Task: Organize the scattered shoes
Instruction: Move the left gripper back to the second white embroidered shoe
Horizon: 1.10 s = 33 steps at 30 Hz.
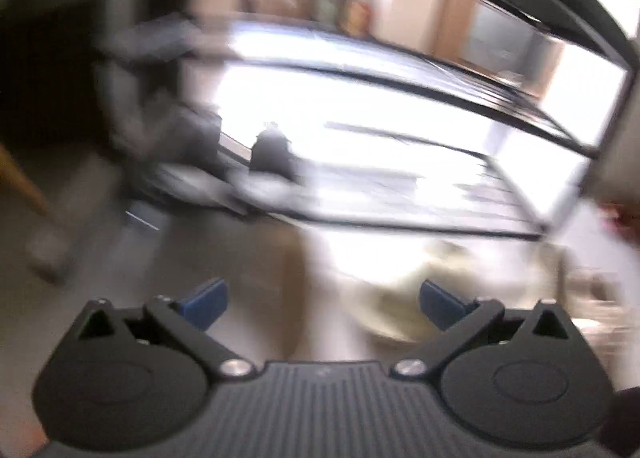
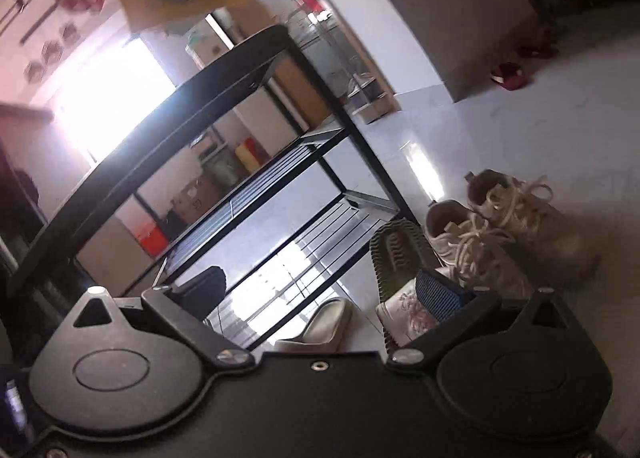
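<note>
1. A black metal shoe rack (image 2: pixel 256 193) with slatted tiers stands on a pale tiled floor (image 2: pixel 540 105).
2. In the blurred left wrist view, a dark shoe (image 1: pixel 272 155) sits on a lower tier of the rack (image 1: pixel 400 217).
3. On the floor just beside the rack lie a patterned slipper (image 2: pixel 400 282), tilted so its ribbed sole shows, and a cream shoe (image 2: pixel 324 326).
4. A pair of laced beige sneakers (image 2: pixel 504 230) rests next to the slipper.
5. A red slipper (image 2: pixel 510 75) lies well apart.
</note>
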Tool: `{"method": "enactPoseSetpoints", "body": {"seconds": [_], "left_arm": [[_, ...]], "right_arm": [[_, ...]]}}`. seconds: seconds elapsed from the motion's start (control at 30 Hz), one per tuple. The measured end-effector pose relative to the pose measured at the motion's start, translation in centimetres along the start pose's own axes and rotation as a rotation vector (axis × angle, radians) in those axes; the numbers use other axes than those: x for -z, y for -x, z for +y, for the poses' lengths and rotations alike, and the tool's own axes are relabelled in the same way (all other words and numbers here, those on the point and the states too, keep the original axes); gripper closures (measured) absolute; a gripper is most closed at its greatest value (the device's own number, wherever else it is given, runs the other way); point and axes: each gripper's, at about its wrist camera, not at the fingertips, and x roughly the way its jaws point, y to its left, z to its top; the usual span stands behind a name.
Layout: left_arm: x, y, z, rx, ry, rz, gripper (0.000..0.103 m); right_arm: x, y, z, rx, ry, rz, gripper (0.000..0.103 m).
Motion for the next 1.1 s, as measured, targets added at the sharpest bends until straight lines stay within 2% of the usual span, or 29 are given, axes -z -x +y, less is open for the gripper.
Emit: {"method": "enactPoseSetpoints", "body": {"seconds": [0.07, 0.17, 0.23, 0.33, 0.43, 0.6, 0.63, 0.7, 0.8, 0.9, 1.0, 1.1], "left_arm": [[-0.7, -2.1, -2.8, 0.079, 0.021, 0.052, 0.001], [-2.0, -5.0, -6.2, 0.143, 0.022, 0.098, 0.001], [-2.5, -6.9, -8.2, 0.180, -0.010, 0.148, 0.001], [-2.4, -9.6, -12.3, 0.188, -0.148, 0.223, 0.001], [-1.3, -11.4, -15.4, 0.199, -0.212, 0.284, 0.001], [-0.3, -14.4, -18.0, 0.214, -0.309, 0.419, 0.001], [-0.2, -15.2, -18.2, 0.223, -0.308, 0.464, 0.001], [-0.1, -16.6, -18.1, 0.240, -0.221, 0.595, 0.001], [0.3, -18.5, -17.9, 0.262, -0.081, 0.706, 0.001], [0.6, -19.0, -18.2, 0.256, -0.007, 0.714, 0.001], [1.2, -19.3, -18.8, 0.268, 0.047, 0.759, 0.001], [2.0, -19.5, -20.0, 0.258, 0.022, 0.787, 0.001]], "right_arm": [[-0.1, 0.0, -0.5, -0.010, -0.032, 0.004, 0.000], [0.0, 0.3, -1.3, -0.027, -0.067, 0.010, 0.000], [0.2, 0.7, -1.7, -0.039, -0.083, 0.016, 0.000], [0.4, 0.7, -2.1, -0.056, -0.091, 0.019, 0.000], [0.4, -0.3, -2.7, -0.058, -0.116, 0.048, 0.000], [0.4, -1.8, -4.3, -0.080, -0.213, 0.127, 0.000], [0.5, -2.2, -4.7, -0.085, -0.244, 0.147, 0.000], [0.5, -2.5, -5.2, -0.082, -0.277, 0.157, 0.000], [0.6, -2.4, -5.2, -0.082, -0.277, 0.152, 0.000], [0.7, -2.4, -5.3, -0.084, -0.278, 0.152, 0.000], [0.8, -2.5, -5.4, -0.088, -0.285, 0.154, 0.000], [0.7, -2.4, -5.4, -0.094, -0.293, 0.153, 0.000]]}}
